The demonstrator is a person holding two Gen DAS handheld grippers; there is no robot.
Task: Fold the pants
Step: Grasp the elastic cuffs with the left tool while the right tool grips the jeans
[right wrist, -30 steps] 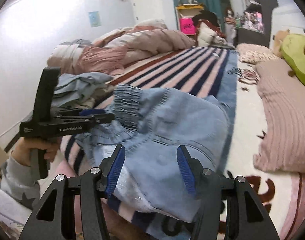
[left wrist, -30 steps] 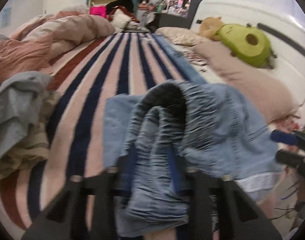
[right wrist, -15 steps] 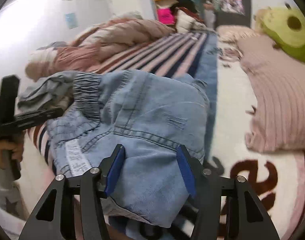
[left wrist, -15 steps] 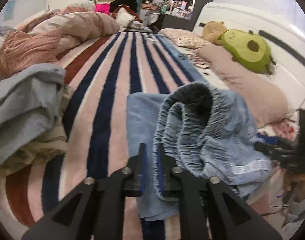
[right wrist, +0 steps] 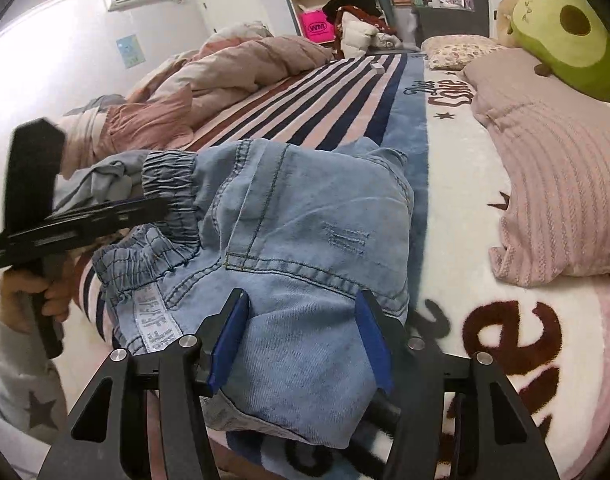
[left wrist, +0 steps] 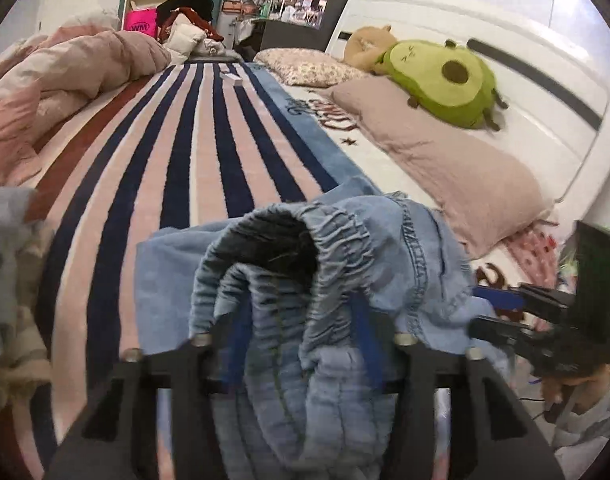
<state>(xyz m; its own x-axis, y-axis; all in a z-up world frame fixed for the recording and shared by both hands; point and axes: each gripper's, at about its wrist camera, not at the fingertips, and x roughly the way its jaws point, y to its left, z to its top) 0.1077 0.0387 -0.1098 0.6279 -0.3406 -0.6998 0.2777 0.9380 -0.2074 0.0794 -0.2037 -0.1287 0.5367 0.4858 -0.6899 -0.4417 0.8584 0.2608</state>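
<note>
Two grippers work one pair of pants point(right wrist: 305, 216), light blue denim lying bunched near the front edge of the bed, on the striped blanket point(left wrist: 209, 148). The gathered waistband point(left wrist: 289, 264) loops up between the blue pads of my left gripper point(left wrist: 301, 344); its jaws have just been opening, and the cloth sits between them, though I cannot tell whether the pads press on it. My right gripper point(right wrist: 301, 340) stands parted around the seat of the pants, the denim heaped between its pads, and I see no pinch on that side.

To do this fold well, I judge I should let the waistband drop clear of the left pads rather than drag it, then smooth the heap flat before taking the next edge. The fabric is thick and springy at the elastic, so a grip on a single layer would likely slip; taking both layers at a seam should hold better. A pink pillow point(right wrist: 561, 184) lies just beside the pants, and an avocado plush point(left wrist: 441, 80) rests beyond.
</note>
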